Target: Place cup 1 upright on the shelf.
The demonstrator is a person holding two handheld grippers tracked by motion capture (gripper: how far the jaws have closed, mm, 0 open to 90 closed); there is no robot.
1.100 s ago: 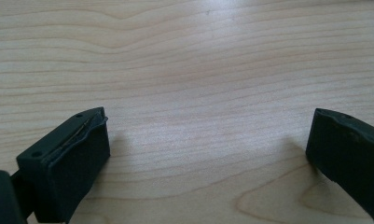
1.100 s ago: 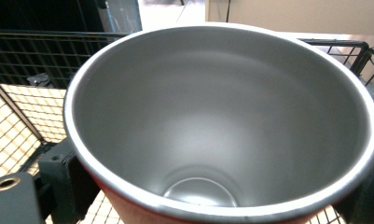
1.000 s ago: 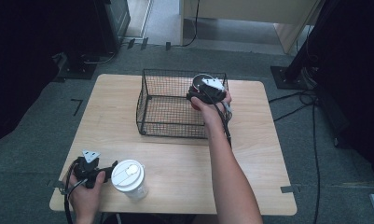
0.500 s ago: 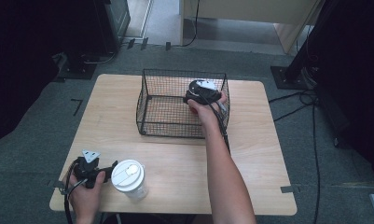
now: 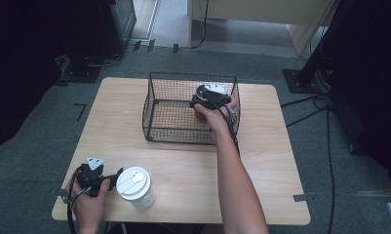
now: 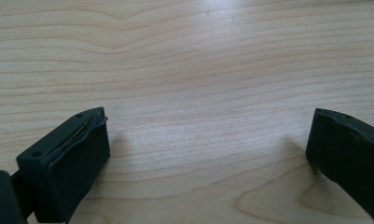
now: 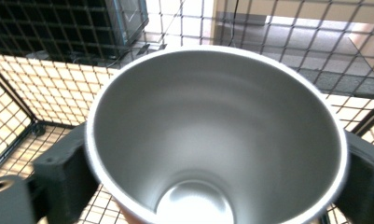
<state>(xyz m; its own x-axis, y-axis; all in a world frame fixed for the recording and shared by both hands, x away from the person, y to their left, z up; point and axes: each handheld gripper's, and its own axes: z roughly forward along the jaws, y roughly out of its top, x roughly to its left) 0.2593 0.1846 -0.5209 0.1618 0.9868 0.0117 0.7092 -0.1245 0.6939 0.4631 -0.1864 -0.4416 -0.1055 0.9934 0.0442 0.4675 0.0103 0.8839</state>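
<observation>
Looked like lab or test room: lone wooden table [image 5: 134, 112] on grey carpet [image 5: 32, 161], black stand bases [image 5: 300, 80], cables [image 5: 315, 105] trailing across floor, dark equipment cabinet [image 5: 117, 24] behind.

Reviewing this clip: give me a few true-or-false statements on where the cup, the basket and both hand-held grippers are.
1. The metal cup is inside the wire basket. True.
2. The cup is full of liquid. False: its steel inside is empty.
3. The left hand-held gripper holds the lidded white cup. False: its jaws stand open over bare table, with that cup beside it.
4. The right hand-held gripper has a jaw on each side of the metal cup. True; its jaws have just been opening.
</observation>
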